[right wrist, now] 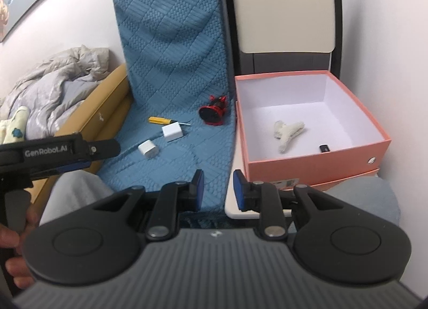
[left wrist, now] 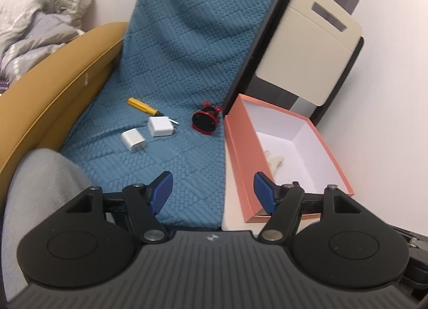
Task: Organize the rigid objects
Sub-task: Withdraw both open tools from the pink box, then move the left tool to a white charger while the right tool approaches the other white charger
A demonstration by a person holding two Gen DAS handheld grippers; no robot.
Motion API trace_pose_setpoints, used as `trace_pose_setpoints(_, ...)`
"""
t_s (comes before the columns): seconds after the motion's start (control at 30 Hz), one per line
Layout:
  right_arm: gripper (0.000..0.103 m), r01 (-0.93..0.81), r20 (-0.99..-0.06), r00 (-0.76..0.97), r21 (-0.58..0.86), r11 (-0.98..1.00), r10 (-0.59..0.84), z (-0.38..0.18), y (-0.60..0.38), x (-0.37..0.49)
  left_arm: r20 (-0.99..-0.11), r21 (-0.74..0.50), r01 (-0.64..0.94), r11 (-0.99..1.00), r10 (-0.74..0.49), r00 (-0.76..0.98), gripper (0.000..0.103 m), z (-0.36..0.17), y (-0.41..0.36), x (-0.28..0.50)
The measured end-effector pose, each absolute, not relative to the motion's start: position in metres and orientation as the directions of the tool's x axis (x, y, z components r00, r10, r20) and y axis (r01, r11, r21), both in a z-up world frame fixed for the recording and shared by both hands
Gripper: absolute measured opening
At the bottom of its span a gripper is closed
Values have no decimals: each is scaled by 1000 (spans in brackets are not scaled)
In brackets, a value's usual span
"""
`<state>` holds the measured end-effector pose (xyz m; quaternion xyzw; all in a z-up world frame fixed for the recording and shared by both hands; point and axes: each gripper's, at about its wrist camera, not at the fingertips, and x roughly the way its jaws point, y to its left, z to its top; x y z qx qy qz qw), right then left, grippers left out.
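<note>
While the left gripper (left wrist: 212, 192) gapes wide and empty, the right gripper (right wrist: 218, 188) sits closed, holding nothing.

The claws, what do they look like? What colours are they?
Each claw, left claw and right claw, is mostly black: two round disc-shaped sides, a grey ribbed middle with a small logo, and black link bars with silver pins. The fingers end in blue pads. In the right wrist view, the left claw's side carries white lettering, "GenRobot.AI". No cables show.
</note>
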<state>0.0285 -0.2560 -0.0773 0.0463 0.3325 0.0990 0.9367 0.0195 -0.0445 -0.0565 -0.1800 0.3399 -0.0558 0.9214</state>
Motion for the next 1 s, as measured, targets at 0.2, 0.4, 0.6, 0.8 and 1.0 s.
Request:
trace_pose_setpoints(0.2,28,-176,-603,764,149,973,230,-79,-246,27,-615,-373,-39,927,-216,758,72,-65,-37,13)
trace_pose_setpoints(0.4,28,-184,-606,759,153,971,239,-84,-243,33,-626,-384,-73,920,-202,753,75,-74,-29,19)
trace_pose_setpoints(0.6,29,-198,-622,737,176,964,264,-96,-242,49,-636,-393,-117,912,-178,751,77,-86,-16,39)
trace_pose_setpoints(0.8,54,-223,-635,718,178,958,285,-110,-234,75,-647,-420,-161,893,-171,743,77,-104,1,70)
trace_pose_setpoints(1.0,54,-277,-645,692,178,944,324,-126,-219,108,-668,-423,-198,884,-157,727,77,-127,14,108)
